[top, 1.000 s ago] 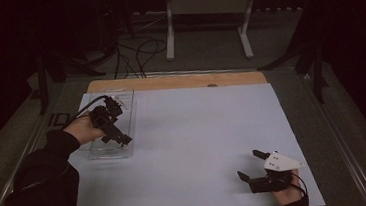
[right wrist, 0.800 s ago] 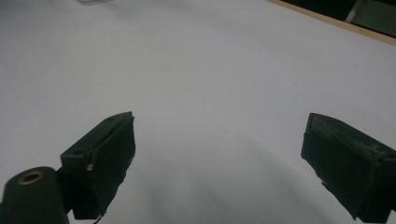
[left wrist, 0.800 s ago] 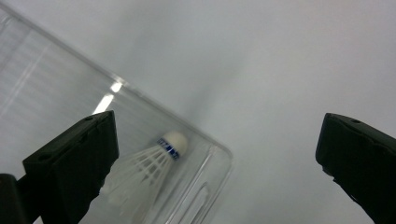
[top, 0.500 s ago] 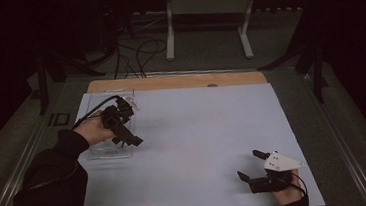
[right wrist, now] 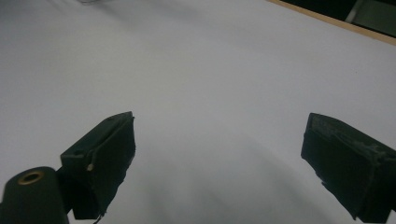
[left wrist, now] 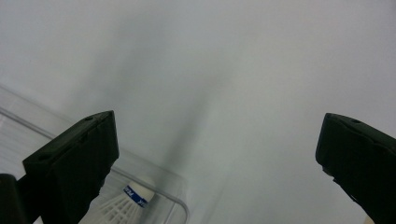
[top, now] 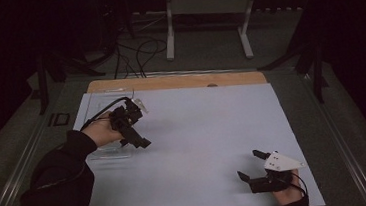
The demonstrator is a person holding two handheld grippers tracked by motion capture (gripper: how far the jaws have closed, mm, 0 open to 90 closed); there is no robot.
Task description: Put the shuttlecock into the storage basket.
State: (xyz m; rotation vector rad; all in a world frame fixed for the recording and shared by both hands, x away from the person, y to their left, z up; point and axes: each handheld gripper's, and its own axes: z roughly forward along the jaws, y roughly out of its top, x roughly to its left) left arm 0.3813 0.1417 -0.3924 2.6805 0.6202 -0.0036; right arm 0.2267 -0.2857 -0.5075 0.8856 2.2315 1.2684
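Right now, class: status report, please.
Left claw open, empty, beside clear tray. Shuttlecock lies in tray. Right claw open, idle. Nothing in the way.

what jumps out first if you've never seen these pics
The pale blue table glows against the dark room. At its left the left claw hangs open by a clear tray holding a white shuttlecock. The right claw rests open at the near right corner.

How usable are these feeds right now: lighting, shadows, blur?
High view: table sheet evenly lit, surroundings nearly black, both grippers are dark silhouettes. Left gripper view: soft focus; a diffuse dark shadow streak crosses the sheet; the shuttlecock in the clear tray is readable at the bottom edge. Right gripper view: hazy, featureless sheet with a faint shadow band.
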